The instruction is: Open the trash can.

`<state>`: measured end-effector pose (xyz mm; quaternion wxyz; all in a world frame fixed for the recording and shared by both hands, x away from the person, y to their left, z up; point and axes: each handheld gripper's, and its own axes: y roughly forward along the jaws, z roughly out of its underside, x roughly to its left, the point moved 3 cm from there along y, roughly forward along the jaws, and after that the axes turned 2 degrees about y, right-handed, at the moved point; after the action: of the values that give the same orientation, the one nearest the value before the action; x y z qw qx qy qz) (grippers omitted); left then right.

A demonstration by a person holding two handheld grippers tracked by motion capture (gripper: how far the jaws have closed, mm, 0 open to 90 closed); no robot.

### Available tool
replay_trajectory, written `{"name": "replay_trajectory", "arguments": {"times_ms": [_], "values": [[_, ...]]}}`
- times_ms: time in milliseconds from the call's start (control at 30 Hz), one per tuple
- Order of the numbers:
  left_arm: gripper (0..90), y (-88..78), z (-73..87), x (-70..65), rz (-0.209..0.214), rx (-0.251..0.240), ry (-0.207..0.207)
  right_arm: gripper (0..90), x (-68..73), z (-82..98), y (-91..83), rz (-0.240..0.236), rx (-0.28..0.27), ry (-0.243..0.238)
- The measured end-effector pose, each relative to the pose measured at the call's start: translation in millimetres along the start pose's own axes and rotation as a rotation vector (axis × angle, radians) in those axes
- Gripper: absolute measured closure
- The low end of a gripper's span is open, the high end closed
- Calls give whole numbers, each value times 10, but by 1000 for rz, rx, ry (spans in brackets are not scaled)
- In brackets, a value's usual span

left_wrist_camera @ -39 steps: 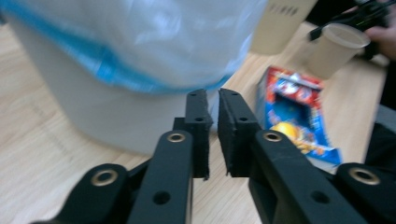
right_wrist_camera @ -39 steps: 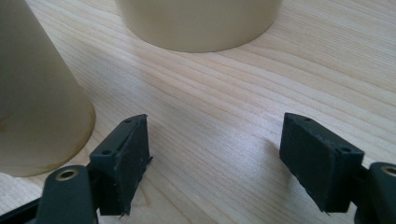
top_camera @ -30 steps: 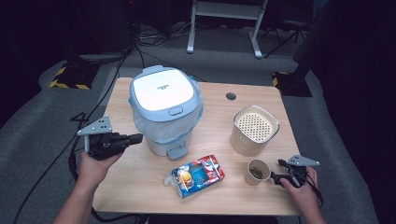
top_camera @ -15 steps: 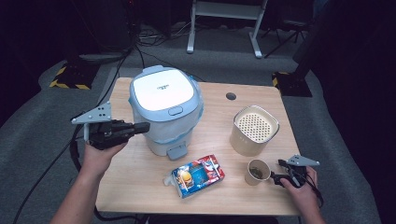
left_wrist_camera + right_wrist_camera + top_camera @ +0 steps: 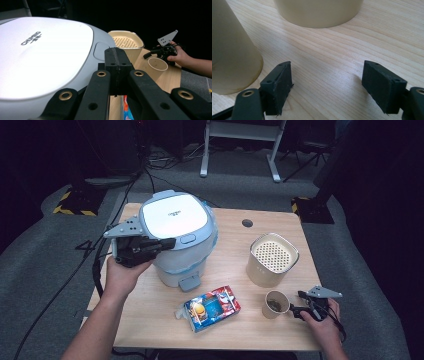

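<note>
You are holding your left tool [image 5: 167,243] up by the side of the big white cooker [image 5: 175,215], close to the edge of its lid. Its two black jaws are pressed together with nothing between them. In the left gripper view the tip [image 5: 117,58] is sitting just over the rim of the lid, near the lid's button [image 5: 101,50].

The cooker is standing on the far left part of the wooden surface [image 5: 235,325].

Your right tool [image 5: 295,310] is resting low on the surface at the near right. Its jaws are standing apart and nothing is between them. A small paper cup [image 5: 276,303] is sitting just beside it. A cream pot with a holey lid [image 5: 272,258] is standing behind the cup. A bright snack packet [image 5: 212,307] is lying in front of the cooker.
</note>
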<state>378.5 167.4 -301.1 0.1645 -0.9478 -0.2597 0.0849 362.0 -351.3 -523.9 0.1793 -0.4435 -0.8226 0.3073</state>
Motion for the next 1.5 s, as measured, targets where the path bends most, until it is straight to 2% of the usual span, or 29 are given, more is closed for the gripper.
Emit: {"name": "replay_trajectory", "arguments": {"times_ms": [200,300,333,367,400,433,500,567,1000,1133,1200,1267,1300,1333,1367,1400,1433,1467,1500], "values": [[900,147,-82,-23,-35,33,19,244,0,0,0,0,0,0],[900,244,-126,-39,-74,69,16,244,-1,0,0,-1,0,0],[900,244,-126,-39,-74,69,16,244,-1,0,0,-1,0,0],[900,281,-140,-48,-99,94,18,244,-1,0,0,-1,0,0],[900,281,-140,-48,-99,94,18,244,-1,0,0,-1,0,0],[900,307,-152,-54,-117,108,24,244,-1,0,0,-2,0,0],[900,317,-162,-57,-123,115,27,244,-1,0,1,-2,0,0],[900,334,-183,-70,-145,126,34,244,-1,0,0,-2,0,0],[900,382,-208,-117,-172,168,63,244,-1,0,0,-1,0,0],[900,380,-200,-109,-168,164,50,244,0,0,0,-2,0,0],[900,385,-184,-110,-123,149,63,244,-1,0,0,-2,0,0],[899,381,-165,-115,-103,134,60,244,-1,0,1,-2,0,0],[885,366,-163,-120,-80,113,54,244,-1,0,1,-3,0,0],[813,366,-163,-120,-80,113,54,244,-2,0,1,-2,0,1],[769,319,-180,-132,-32,55,45,244,-1,0,1,-2,0,0],[721,319,-180,-132,-32,55,45,244,-1,0,1,-2,0,0],[692,273,-207,-167,18,5,42,244,-1,0,1,-2,0,1],[659,273,-207,-167,18,5,42,244,-1,0,1,-2,0,1],[659,258,-216,-188,43,-10,40,244,-1,0,1,-3,0,1]]}}
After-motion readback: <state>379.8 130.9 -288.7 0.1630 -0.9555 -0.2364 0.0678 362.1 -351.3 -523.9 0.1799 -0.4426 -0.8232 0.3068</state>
